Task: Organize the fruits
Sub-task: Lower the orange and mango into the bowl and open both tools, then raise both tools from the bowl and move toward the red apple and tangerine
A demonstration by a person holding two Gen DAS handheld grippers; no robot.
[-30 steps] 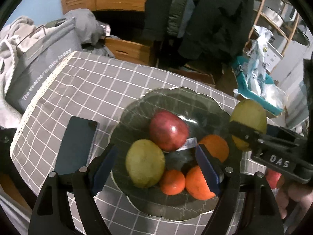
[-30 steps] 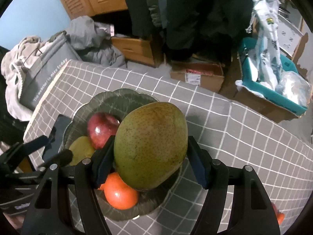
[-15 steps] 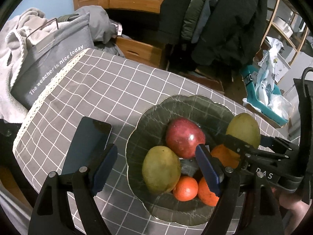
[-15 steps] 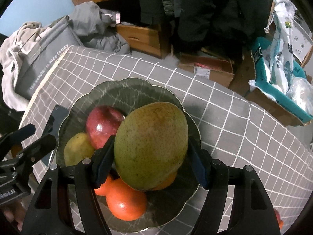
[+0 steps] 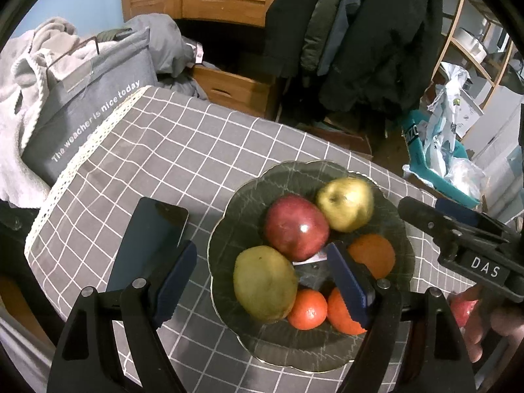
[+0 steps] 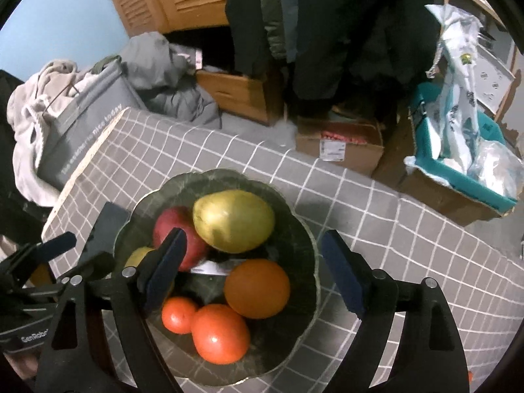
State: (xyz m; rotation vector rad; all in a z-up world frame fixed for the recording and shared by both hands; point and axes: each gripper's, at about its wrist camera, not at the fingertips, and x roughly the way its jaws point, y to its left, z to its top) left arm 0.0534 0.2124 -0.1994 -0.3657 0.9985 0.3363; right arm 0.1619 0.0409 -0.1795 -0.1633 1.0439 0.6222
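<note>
A dark green scalloped bowl (image 5: 398, 211) (image 6: 304, 249) sits on the grey checked tablecloth. It holds a red apple (image 5: 296, 227) (image 6: 170, 226), a yellow-green mango (image 5: 345, 199) (image 6: 234, 219) lying beside the apple, a second green mango (image 5: 265, 283), and three oranges (image 6: 257, 288) (image 6: 219, 332) (image 6: 178, 314). My right gripper (image 6: 252, 270) is open and empty above the bowl; it shows at the right of the left wrist view (image 5: 458, 239). My left gripper (image 5: 262, 280) is open and empty over the bowl's near left side.
A black phone (image 5: 147, 239) lies on the cloth left of the bowl. A grey bag (image 5: 88, 104) stands past the table's left edge. Boxes (image 6: 340, 144) and a teal bin (image 6: 458, 170) stand on the floor beyond. A red fruit (image 5: 461, 308) lies at the right.
My right gripper opened and let go of the mango, which now rests in the bowl next to the red apple. Both grippers drew back a little.
</note>
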